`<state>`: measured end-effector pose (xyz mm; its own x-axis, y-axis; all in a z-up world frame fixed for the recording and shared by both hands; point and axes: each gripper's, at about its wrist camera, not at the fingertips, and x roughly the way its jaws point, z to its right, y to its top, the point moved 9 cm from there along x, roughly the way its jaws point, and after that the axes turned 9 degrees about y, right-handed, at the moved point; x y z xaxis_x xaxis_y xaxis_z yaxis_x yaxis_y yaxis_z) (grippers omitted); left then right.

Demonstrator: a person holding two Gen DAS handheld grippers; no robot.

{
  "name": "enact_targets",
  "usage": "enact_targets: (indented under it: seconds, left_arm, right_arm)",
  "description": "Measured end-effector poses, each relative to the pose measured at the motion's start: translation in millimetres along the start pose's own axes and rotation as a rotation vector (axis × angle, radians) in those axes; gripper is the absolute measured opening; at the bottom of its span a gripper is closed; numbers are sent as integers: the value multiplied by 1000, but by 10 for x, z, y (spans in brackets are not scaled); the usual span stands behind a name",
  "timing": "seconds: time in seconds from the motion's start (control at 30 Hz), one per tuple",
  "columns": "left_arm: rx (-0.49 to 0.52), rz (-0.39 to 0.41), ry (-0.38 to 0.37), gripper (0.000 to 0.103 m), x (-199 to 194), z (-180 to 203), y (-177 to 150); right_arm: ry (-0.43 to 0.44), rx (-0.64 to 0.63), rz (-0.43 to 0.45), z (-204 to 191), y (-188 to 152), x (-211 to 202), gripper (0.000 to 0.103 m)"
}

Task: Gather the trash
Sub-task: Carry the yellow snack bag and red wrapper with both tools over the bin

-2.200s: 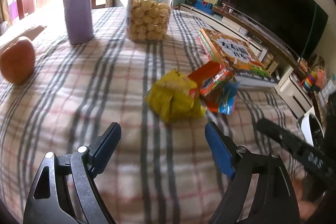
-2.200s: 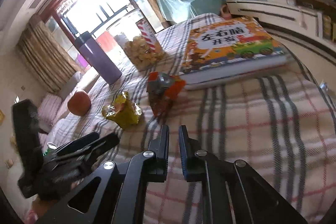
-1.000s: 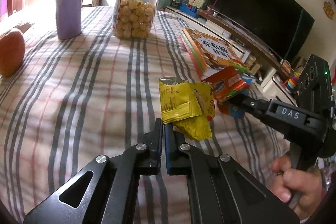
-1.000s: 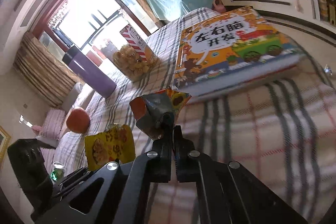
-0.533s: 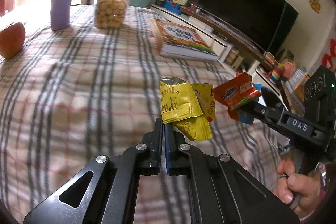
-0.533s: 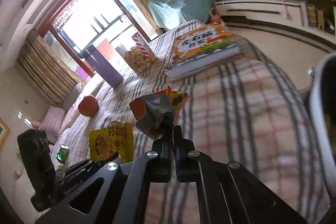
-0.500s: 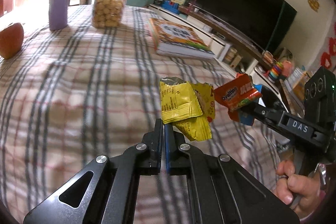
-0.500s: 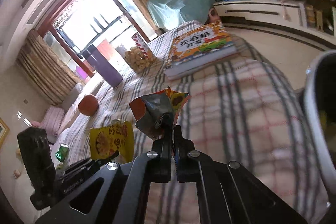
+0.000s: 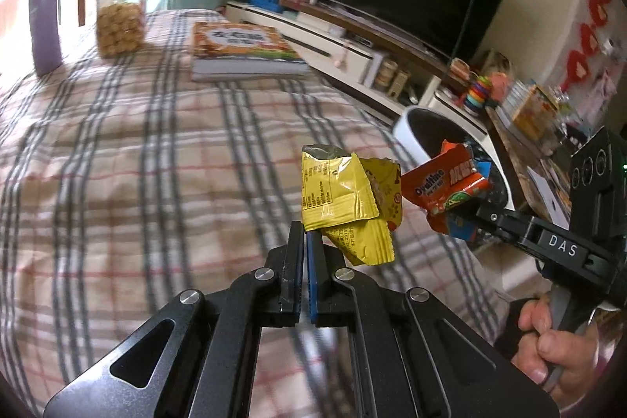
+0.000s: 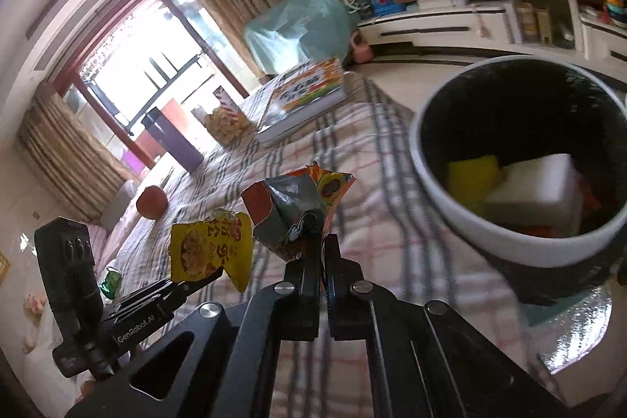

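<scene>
Crinkled yellow wrapper [image 9: 345, 206] pinched in left gripper [image 9: 305, 241]; right gripper [image 10: 323, 253] pinches foil-lined orange wrapper [image 10: 298, 210] near round white bin [image 10: 505, 234], past plaid tablecloth [image 9: 117, 151] edge.

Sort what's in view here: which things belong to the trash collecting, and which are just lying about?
Part of the job:
- yellow wrapper, pinched in the left gripper
- orange wrapper, pinched in the right gripper
- white bin, already holding some rubbish

Just lying about:
- picture book
- snack jar
- purple bottle
- apple
</scene>
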<state>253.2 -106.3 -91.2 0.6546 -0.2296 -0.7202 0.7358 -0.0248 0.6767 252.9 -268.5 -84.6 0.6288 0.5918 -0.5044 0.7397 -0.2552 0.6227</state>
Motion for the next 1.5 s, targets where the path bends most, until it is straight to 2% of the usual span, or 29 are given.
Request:
enact_targets:
  seconds: [0.37,0.7,1.23,1.5]
  left_arm:
    - [94,6,-20,1,-1,501,77]
    - [141,8,-42,1,68,850,162]
    - [199,16,-77,1,236,1412,323]
    - [219,18,-79,1,303,1525,377]
  right_arm:
    - [-23,30,71,288,80,-408,2]
    - [-55,57,126,541,178,-692,2]
    - [-113,83,175,895,311,-956,2]
    - [-138,95,180,1055,371,-1014,2]
